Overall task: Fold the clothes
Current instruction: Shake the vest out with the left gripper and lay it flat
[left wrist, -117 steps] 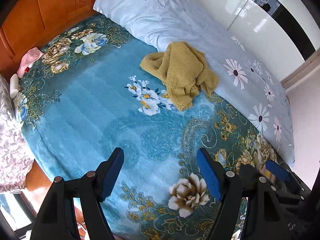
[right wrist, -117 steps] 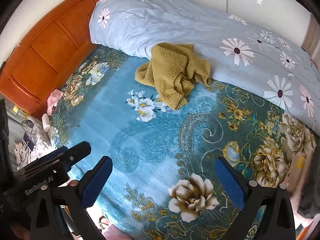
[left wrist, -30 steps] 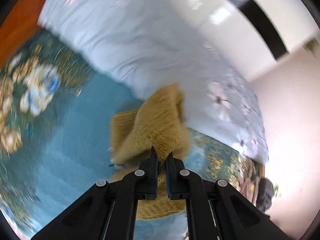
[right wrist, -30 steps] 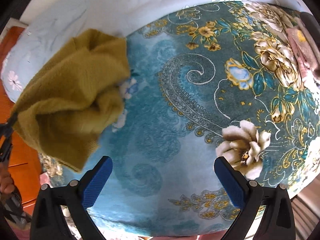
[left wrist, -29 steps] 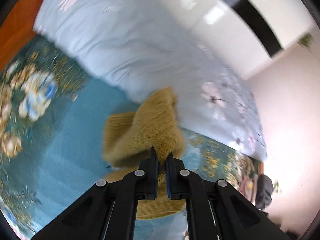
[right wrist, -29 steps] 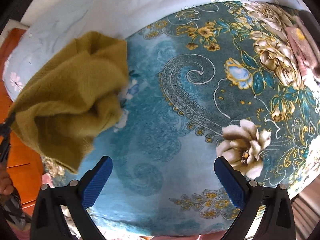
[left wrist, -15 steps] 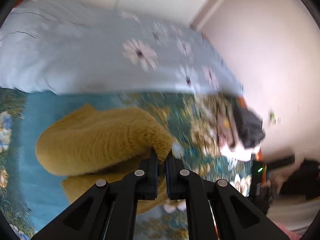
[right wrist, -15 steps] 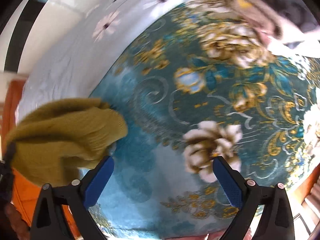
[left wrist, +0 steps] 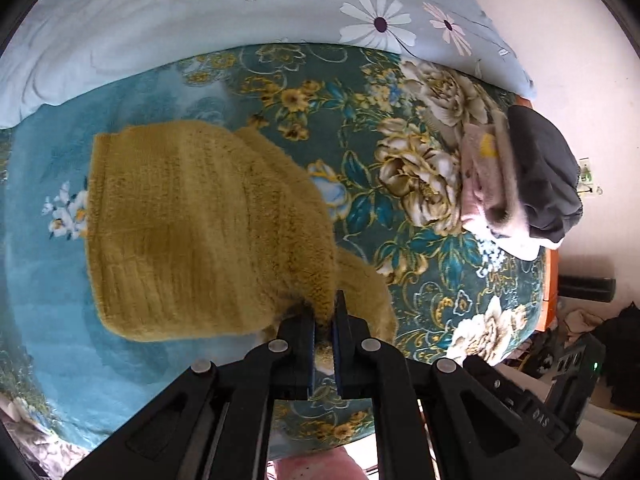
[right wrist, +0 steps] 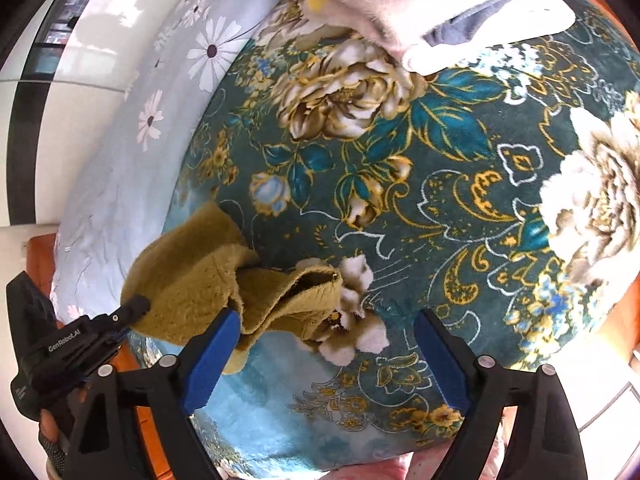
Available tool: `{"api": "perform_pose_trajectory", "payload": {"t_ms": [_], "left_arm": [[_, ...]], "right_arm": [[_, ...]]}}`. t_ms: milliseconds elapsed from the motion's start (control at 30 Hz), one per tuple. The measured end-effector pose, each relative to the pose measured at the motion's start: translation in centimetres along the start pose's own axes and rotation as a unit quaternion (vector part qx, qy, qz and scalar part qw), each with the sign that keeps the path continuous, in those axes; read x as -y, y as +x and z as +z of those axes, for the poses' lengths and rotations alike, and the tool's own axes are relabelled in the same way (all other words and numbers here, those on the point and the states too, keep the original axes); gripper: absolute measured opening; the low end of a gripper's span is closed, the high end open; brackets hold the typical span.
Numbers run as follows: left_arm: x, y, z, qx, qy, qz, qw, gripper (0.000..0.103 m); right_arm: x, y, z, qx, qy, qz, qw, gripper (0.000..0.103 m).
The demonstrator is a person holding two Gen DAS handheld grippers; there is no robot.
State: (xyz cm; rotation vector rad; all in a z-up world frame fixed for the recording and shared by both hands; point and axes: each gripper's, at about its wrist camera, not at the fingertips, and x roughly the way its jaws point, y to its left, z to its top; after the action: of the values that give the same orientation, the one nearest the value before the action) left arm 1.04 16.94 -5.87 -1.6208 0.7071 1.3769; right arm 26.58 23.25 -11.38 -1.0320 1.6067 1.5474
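A mustard-yellow fuzzy sweater [left wrist: 200, 232] hangs bunched over the teal floral bedspread [left wrist: 400, 128]. My left gripper [left wrist: 323, 320] is shut on its edge, and the cloth spreads up and to the left of the pads. In the right wrist view the same sweater [right wrist: 208, 276] droops at the lower left, held by the left gripper [right wrist: 134, 308], with one open cuff or hem end resting on the bedspread [right wrist: 440, 184]. My right gripper [right wrist: 324, 344] is open just in front of that drooping end; its left blue pad [right wrist: 208, 356] overlaps the cloth.
A pile of folded clothes, dark grey [left wrist: 540, 176] over pale pink [left wrist: 484, 184], sits at the bed's right end. A light blue daisy quilt [left wrist: 200, 20] runs along the far side. Clutter and a black device [left wrist: 576, 364] lie beyond the bed's corner.
The left gripper, shut on the sweater, has carried it from beside the quilt toward the near edge of the bed. The right gripper stayed open and now faces the sweater's hanging end.
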Motion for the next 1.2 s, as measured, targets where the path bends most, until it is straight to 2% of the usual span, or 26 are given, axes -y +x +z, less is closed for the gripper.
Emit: {"api": "perform_pose_trajectory", "payload": {"t_ms": [67, 167, 300, 400, 500, 633, 833, 1033, 1133, 1200], "left_arm": [[-1.1, -0.7, 0.0, 0.011, -0.018, -0.005, 0.9998, 0.007], [-4.1, -1.6, -0.5, 0.025, -0.071, -0.026, 0.9969, 0.008], [-9.3, -2.9, -2.1, 0.048, -0.147, -0.031, 0.9875, 0.007], [-12.8, -3.6, -3.1, 0.060, -0.199, -0.036, 0.9775, 0.007], [-16.0, -3.5, -4.3, 0.067, -0.254, -0.045, 0.9638, 0.007], [-19.9, -2.5, -6.4, 0.050, -0.311, -0.039, 0.9482, 0.008], [-24.9, -0.9, -8.7, 0.030, -0.376, -0.026, 0.9258, 0.010], [-27.6, 0.2, -7.4, 0.030, -0.393, -0.033, 0.9184, 0.022], [-28.2, 1.1, -5.2, 0.026, -0.378, -0.028, 0.9252, 0.028], [-28.4, 2.0, -3.1, 0.024, -0.354, -0.014, 0.9349, 0.031]], "right_arm": [[-0.8, 0.9, -0.2, -0.015, -0.022, 0.002, 1.000, 0.085], [-1.9, 2.3, -0.6, -0.036, -0.054, 0.005, 0.998, 0.084], [-3.5, 4.1, -1.0, -0.065, -0.097, 0.010, 0.993, 0.083], [-4.7, 5.6, -1.6, -0.091, -0.131, 0.008, 0.987, 0.082], [-5.3, 6.7, -1.9, -0.112, -0.141, 0.013, 0.983, 0.081], [-6.2, 8.0, -1.8, -0.129, -0.149, 0.005, 0.980, 0.079], [-6.0, 8.3, 0.5, -0.108, -0.113, -0.008, 0.988, 0.073], [-5.7, 8.2, 3.5, -0.077, -0.067, -0.017, 0.995, 0.073], [-6.4, 8.9, 4.6, -0.076, -0.064, -0.033, 0.994, 0.073], [-6.9, 9.4, 5.4, -0.075, -0.062, -0.045, 0.994, 0.073]]}}
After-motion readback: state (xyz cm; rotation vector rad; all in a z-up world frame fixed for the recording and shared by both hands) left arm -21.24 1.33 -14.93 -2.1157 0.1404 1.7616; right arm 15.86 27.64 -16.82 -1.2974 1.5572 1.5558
